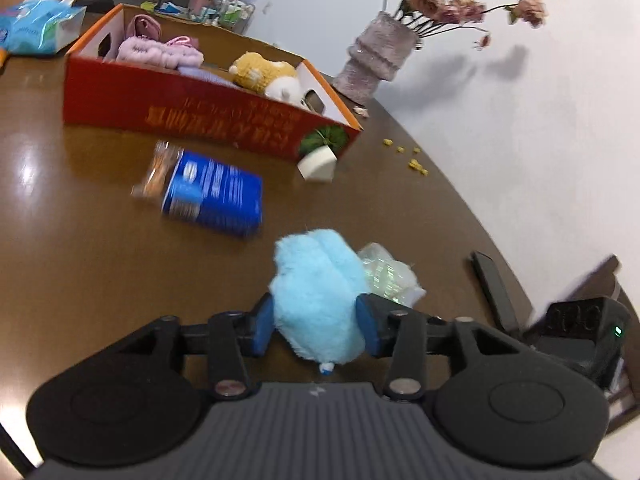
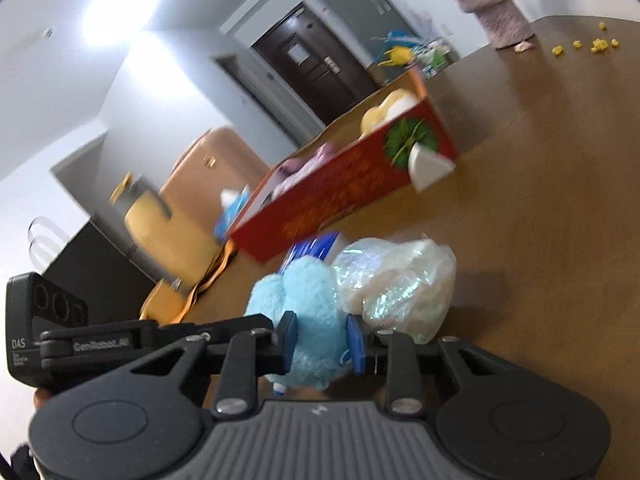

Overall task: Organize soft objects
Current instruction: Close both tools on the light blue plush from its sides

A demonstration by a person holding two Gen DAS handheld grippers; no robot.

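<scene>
A fluffy light-blue plush (image 1: pixel 318 292) sits between the blue pads of my left gripper (image 1: pixel 316 326), which is shut on it just above the brown table (image 1: pixel 100 272). My right gripper (image 2: pixel 320 344) is shut on the same blue plush (image 2: pixel 308 320). A shiny iridescent soft bag (image 2: pixel 396 284) lies right beside the plush; it also shows in the left wrist view (image 1: pixel 388 276). The red cardboard box (image 1: pixel 208 112) further back holds pink plush items (image 1: pixel 160 50) and a yellow-and-white plush (image 1: pixel 266 74). The box also shows in the right wrist view (image 2: pixel 344 192).
A blue packet (image 1: pixel 216 196) lies between the plush and the box. A white sponge wedge (image 1: pixel 318 164) leans at the box's corner. A tissue pack (image 1: pixel 40 28) is far left, a vase of dried roses (image 1: pixel 376 56) at the back, yellow crumbs (image 1: pixel 416 164) near the table's edge.
</scene>
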